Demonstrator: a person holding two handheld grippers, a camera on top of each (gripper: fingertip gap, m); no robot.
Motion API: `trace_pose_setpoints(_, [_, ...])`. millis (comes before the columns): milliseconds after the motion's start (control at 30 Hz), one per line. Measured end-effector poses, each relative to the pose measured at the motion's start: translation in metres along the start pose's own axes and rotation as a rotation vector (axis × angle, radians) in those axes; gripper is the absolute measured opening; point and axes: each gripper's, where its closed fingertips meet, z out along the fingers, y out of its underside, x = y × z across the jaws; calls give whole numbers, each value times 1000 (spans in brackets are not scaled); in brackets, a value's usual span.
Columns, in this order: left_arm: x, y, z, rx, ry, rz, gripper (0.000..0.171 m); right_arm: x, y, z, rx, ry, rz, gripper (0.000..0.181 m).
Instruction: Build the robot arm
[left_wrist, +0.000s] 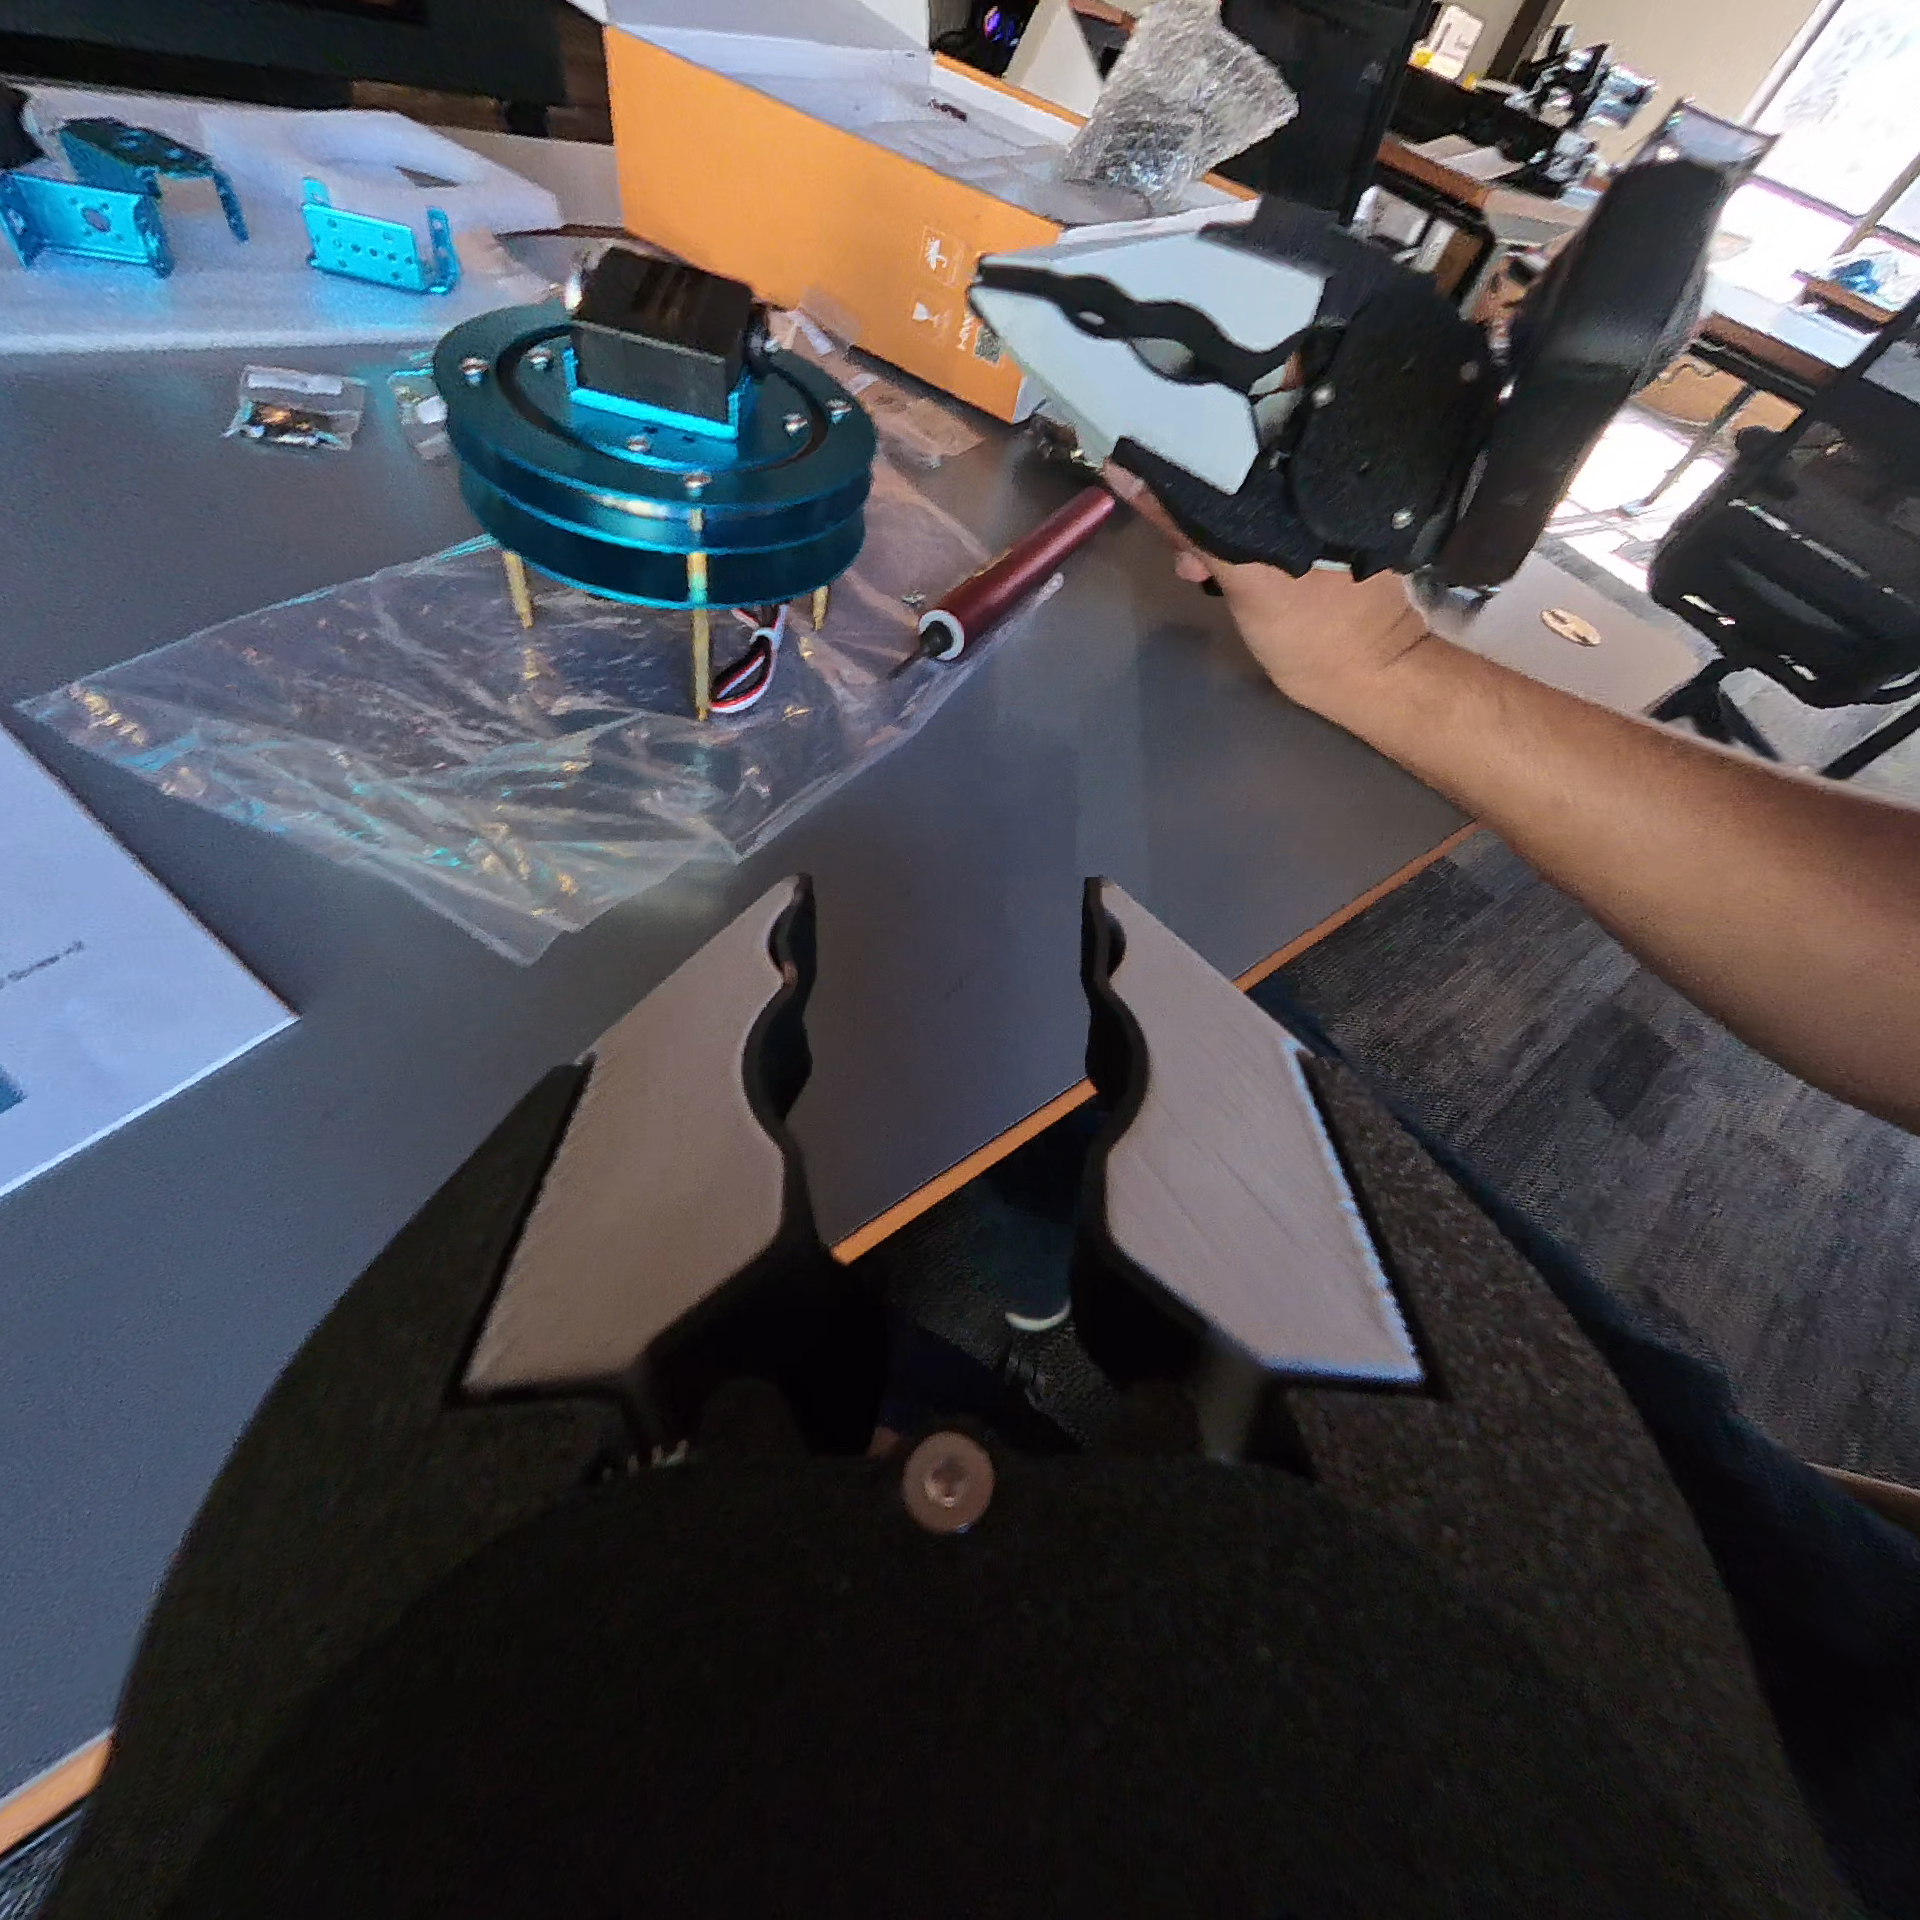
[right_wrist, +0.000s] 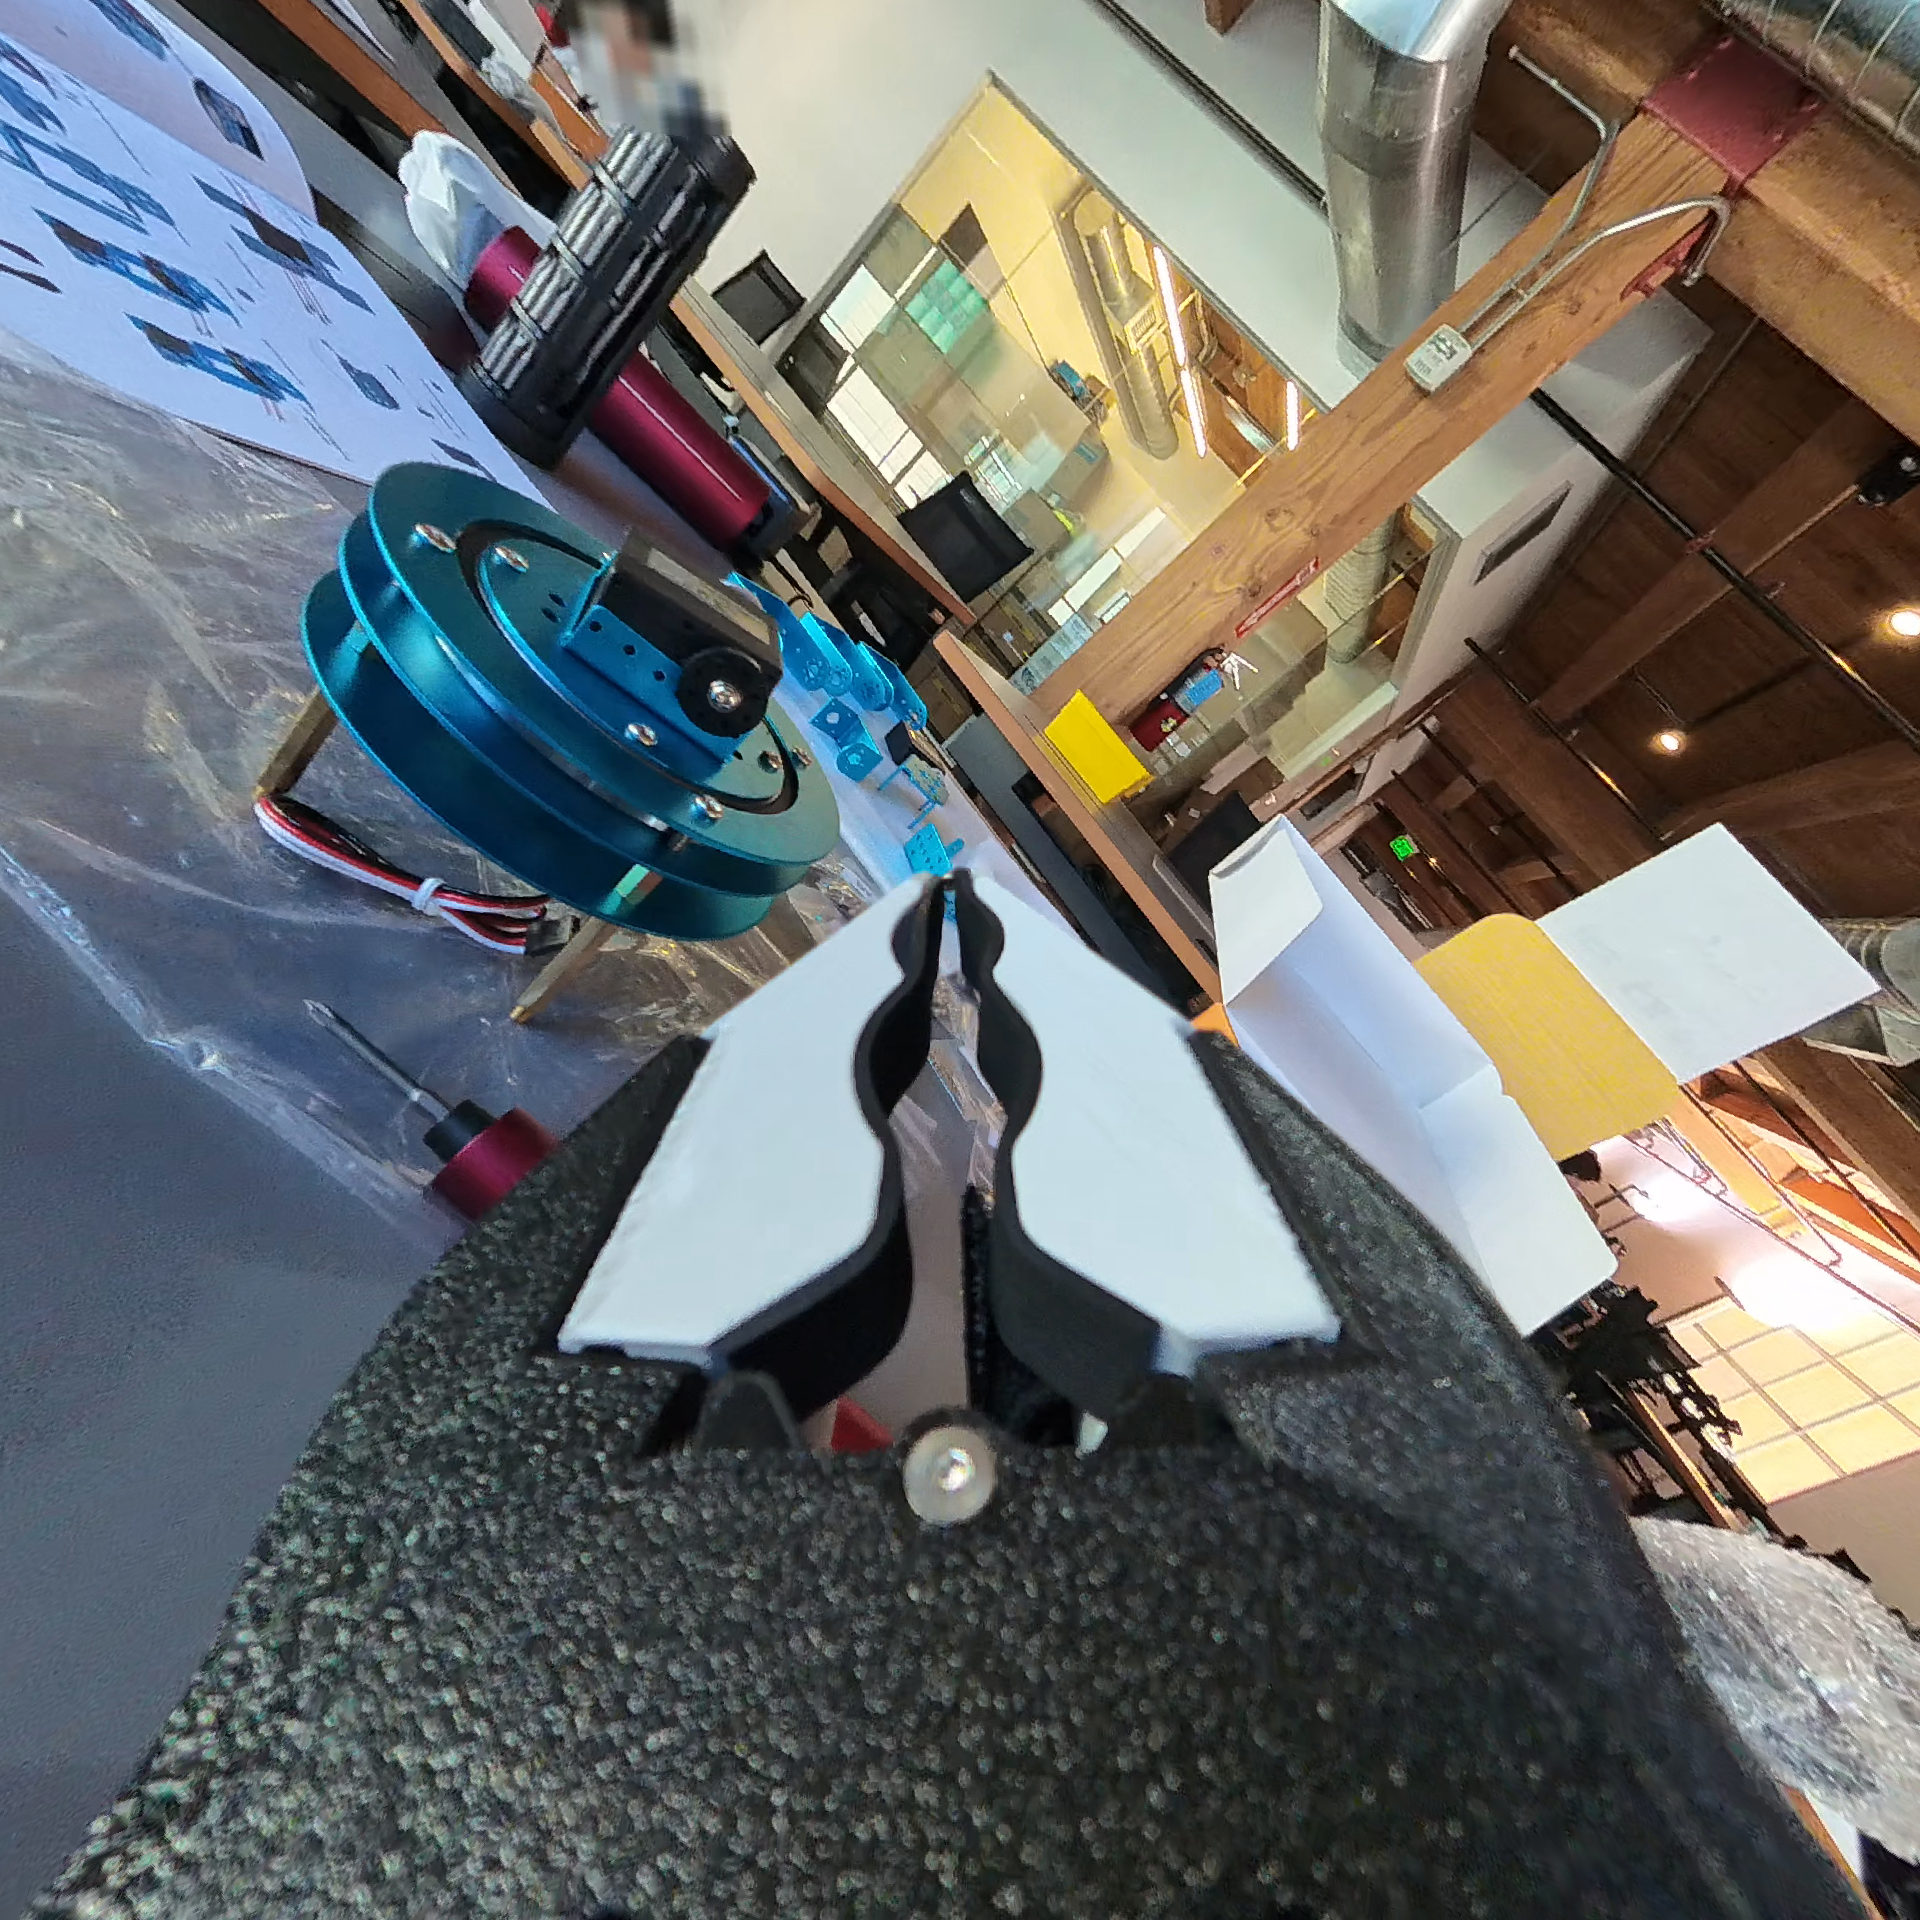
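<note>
Left wrist view: left claw agape, empty; right claw closed, empty, near blue turntable.

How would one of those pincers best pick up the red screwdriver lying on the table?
Probably across the maroon handle of the red screwdriver, coming down from above. It lies flat on the table, its handle round and thick, its thin tip too slender to pinch.

A blue round base carrying a black servo is standing on brass legs on clear plastic film; a maroon screwdriver is lying just beside it; an orange box is sitting behind; blue brackets are lying well apart.
</note>
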Motion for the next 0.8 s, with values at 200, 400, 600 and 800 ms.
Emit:
trace_pose_setpoints(200, [16, -20, 16, 100, 48, -7, 51, 2, 6, -2, -40, 17, 0, 0])
trace_pose_setpoints(400, [-47, -5, -41, 461, -197, -68, 49, -3, 1, -10, -41, 28, -64, 0])
trace_pose_setpoints(600, [-141, 37, -130, 526, -422, -146, 53, -11, 4, -9, -71, 13, -116, 0])
trace_pose_setpoints(800, [-225, 107, -195, 565, -674, -432, 52, -13, 10, -4, -99, -4, -111, 0])
